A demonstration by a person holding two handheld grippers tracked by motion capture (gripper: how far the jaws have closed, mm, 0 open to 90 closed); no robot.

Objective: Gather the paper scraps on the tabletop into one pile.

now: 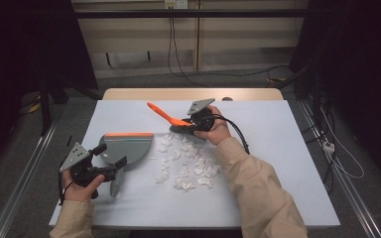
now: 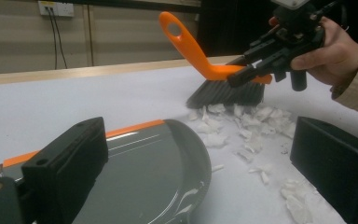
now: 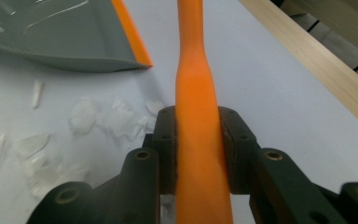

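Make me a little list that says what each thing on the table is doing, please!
work: sweeping paper scraps toward a dustpan
right gripper: shut on the brush handle
brush: orange handle, dark bristles down at the far edge of the scraps
left gripper: at the dustpan's near end; grip cannot be told
dustpan: grey with an orange lip, lying on the table
paper scraps: white, scattered between brush and dustpan
table: pale blue top
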